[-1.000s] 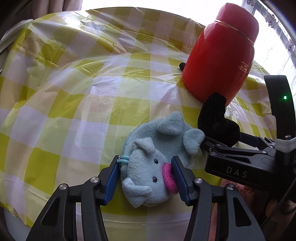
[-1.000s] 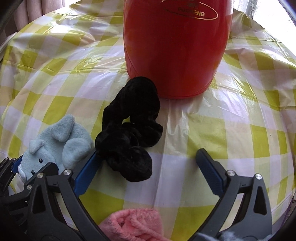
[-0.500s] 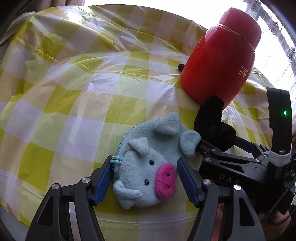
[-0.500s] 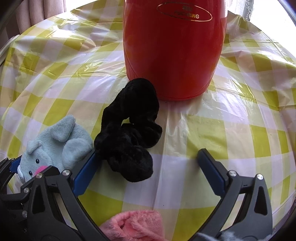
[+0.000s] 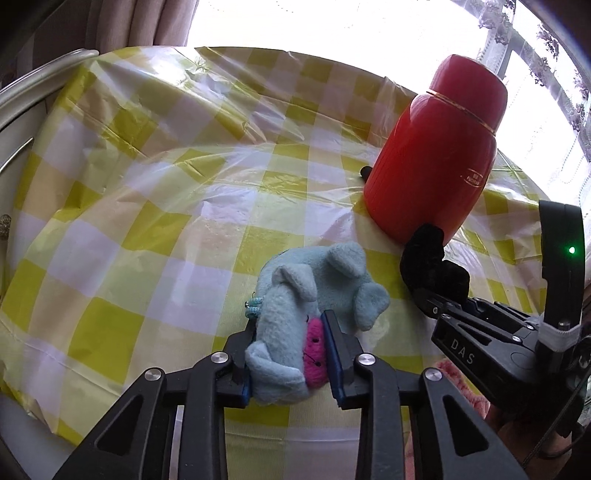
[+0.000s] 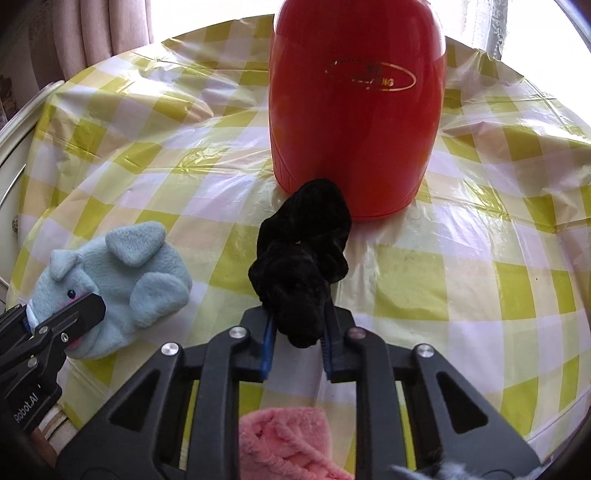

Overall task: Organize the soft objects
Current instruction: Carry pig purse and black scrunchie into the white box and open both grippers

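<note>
While both tools work over the round table [image 5: 155, 206] with its yellow-and-white checked plastic cloth, each has just drawn its jaws together on a soft item. Left gripper [image 5: 290, 354]: blue pads pinch the head of the pale blue plush pig [image 5: 295, 314], squeezing the face so that the pink snout bulges beside the right pad; the pig's body and ears extend beyond the fingertips toward the table centre, and whether its far end touches the cloth cannot be told. Right gripper [image 6: 297, 343]: jaws narrowed onto the near end of the black velvet scrunchie [image 6: 303, 254], which bunches between the pads, its far loop reaching up to the base of the red thermos jug [image 6: 354, 110]. Jug stands upright on the cloth, near the window side. Pig and scrunchie sit near each other, apart. Pink fluffy cloth [image 6: 284, 443] lies at the near table edge, below the right gripper. Curtain [image 6: 107, 29] hangs at rear left.
</note>
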`<state>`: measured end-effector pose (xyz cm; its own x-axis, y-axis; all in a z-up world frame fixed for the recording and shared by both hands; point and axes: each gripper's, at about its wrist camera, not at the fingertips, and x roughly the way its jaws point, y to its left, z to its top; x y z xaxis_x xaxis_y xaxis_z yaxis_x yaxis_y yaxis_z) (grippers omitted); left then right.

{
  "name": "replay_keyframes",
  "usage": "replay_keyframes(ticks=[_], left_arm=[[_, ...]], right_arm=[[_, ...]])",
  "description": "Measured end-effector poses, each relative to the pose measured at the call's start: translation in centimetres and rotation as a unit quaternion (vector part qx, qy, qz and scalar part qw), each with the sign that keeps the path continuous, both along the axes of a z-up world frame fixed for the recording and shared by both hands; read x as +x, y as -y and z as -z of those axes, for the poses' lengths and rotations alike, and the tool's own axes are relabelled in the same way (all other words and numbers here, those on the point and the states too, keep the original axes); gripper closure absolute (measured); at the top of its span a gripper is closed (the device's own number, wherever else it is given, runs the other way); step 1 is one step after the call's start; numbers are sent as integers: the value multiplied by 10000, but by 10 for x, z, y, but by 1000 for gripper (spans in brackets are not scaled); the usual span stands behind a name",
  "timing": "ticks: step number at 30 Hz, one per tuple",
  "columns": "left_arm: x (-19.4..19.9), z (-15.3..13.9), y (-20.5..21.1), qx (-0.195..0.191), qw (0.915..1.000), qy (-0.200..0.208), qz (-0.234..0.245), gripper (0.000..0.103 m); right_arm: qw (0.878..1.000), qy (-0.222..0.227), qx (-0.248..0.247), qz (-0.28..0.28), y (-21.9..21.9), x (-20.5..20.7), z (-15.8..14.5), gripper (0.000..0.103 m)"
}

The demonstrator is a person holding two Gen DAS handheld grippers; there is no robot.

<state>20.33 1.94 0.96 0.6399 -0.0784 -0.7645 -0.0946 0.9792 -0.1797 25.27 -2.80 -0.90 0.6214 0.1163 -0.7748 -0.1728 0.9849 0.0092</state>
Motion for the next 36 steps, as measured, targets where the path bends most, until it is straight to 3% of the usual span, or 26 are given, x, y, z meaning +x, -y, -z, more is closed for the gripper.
replay_keyframes(ticks=[9, 19, 27, 36], left_arm=[[-30, -36, 24, -234, 9992, 320, 71, 71], [-50, -50, 118, -730, 9905, 214, 1144, 71], [-63, -47, 217, -1151, 9676, -167, 2240, 71], [-89, -44, 315, -1142, 9349, -427, 3333, 71]], right_arm=[[9981, 477, 396, 69, 45, -65, -38, 85], [9916, 513, 685, 967, 147, -135, -54, 85], [9813, 288, 662, 1784, 246, -184, -47, 85], [9657, 80, 369, 2567, 332, -240, -37, 85]])
